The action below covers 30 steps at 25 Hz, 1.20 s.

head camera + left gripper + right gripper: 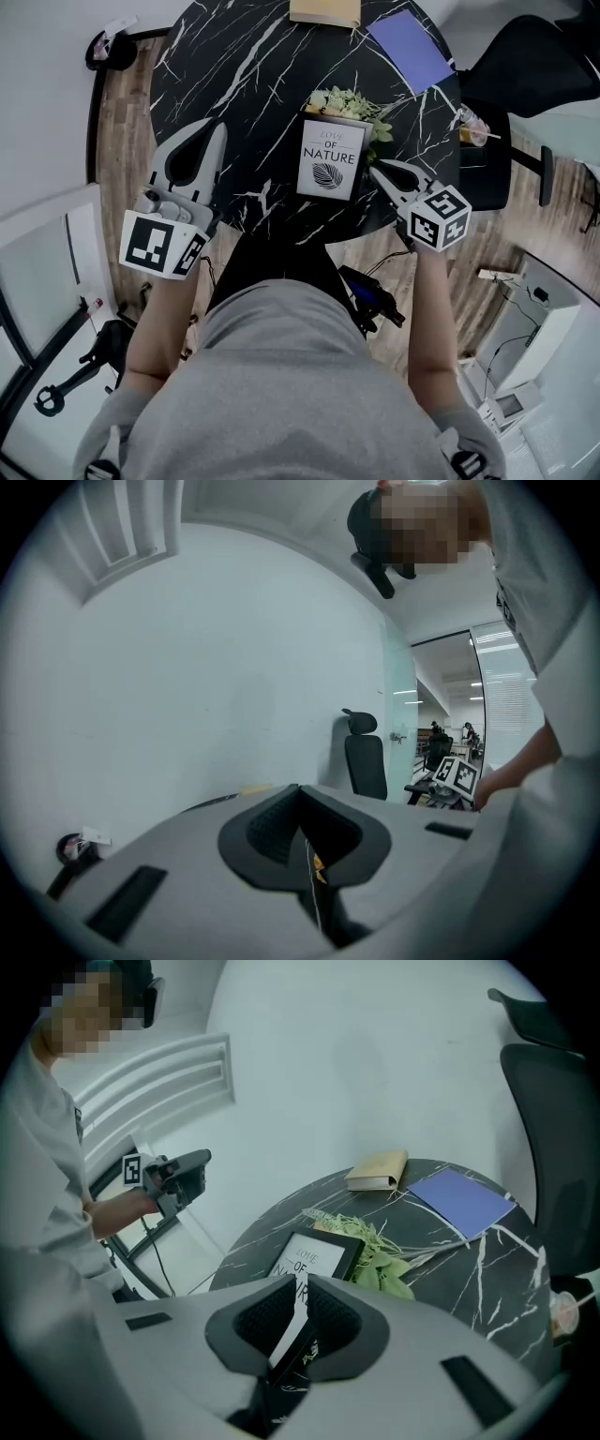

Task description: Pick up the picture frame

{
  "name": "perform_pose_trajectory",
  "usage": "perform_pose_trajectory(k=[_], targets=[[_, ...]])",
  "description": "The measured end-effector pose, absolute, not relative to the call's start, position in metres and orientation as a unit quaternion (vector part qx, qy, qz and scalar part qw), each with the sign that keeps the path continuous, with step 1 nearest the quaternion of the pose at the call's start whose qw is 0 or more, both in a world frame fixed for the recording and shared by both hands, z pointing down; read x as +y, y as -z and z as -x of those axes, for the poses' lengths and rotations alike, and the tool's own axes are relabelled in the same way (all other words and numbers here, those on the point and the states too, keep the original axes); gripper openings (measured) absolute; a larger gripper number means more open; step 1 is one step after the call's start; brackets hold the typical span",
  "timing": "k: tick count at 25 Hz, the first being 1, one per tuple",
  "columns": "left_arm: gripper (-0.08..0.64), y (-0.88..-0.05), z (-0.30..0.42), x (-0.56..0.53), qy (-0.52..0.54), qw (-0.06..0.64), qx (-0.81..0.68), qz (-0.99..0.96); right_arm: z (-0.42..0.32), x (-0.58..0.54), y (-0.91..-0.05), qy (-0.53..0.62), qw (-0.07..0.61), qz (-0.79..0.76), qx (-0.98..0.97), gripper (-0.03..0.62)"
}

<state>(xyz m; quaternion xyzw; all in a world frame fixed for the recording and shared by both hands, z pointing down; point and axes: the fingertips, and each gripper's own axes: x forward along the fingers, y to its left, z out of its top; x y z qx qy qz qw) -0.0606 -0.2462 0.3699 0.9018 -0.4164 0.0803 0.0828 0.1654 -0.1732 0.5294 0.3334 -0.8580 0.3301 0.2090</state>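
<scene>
The round table (234, 84) is bare marble across its whole left half. That is open room from the near rim to the far side, with only the left gripper (208, 133) over the left rim. The picture frame (331, 157) sits by the near edge, and its left side and front are free. Green sprigs (354, 103) crowd its top edge and bar a reach from behind. Farther back, a tan book (325, 11) and a purple sheet (409, 49) lie flat. On the right a black chair (530, 61) and a cup with a straw (473, 131) stand near the rim, and the right gripper (377, 171) fills the gap just beside the frame's right edge.
</scene>
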Motion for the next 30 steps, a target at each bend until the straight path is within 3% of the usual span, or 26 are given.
perform_pose_trajectory(k=[3,5,6,30], targets=[[0.007,-0.374,0.063,-0.247,-0.083,0.086,-0.418,-0.900,-0.165,-0.176,-0.539,-0.339,0.211,-0.340,-0.852,0.048],[0.008,-0.376,0.063,-0.248,-0.084,0.087,-0.420,-0.900,-0.164,-0.177,-0.546,-0.352,0.211,-0.339,-0.847,0.132],[0.008,-0.377,0.063,-0.248,-0.085,0.088,-0.420,-0.899,-0.164,-0.178,-0.549,-0.357,0.210,-0.339,-0.845,0.144],[0.008,-0.383,0.072,-0.245,-0.090,0.087,-0.446,-0.886,-0.154,-0.179,-0.596,-0.436,0.183,-0.320,-0.821,0.173]])
